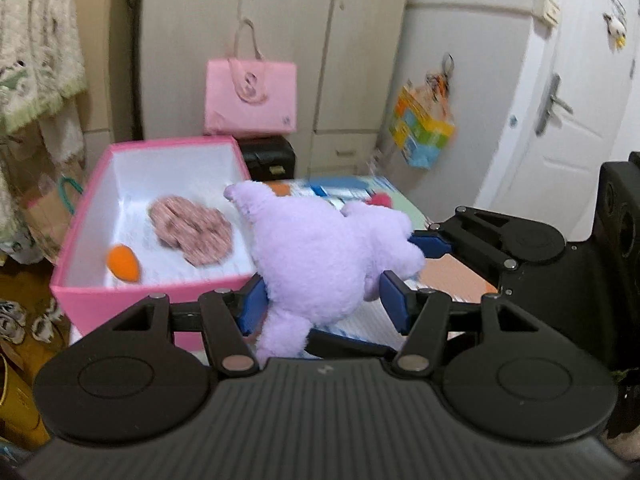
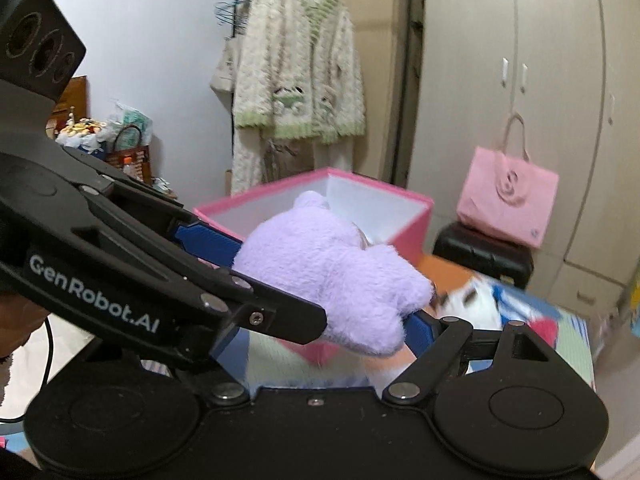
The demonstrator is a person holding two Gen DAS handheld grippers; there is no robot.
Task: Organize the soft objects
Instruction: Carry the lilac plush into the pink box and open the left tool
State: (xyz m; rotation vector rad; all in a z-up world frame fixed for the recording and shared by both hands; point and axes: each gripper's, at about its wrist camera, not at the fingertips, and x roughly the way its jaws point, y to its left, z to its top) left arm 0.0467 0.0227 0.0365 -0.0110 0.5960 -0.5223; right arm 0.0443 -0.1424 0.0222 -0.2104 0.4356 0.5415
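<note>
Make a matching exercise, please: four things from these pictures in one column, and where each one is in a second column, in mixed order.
Things:
1. purple plush toy
2. orange soft piece
3. pink handbag
4. fluffy cardigan

Places:
A. hanging on a hanger
B. on the floor of the pink box
C. standing on a black case
D. between the blue fingers of the left gripper, with the right gripper at it too

Pairs: 1-D, 2-B, 3-C, 4-A
</note>
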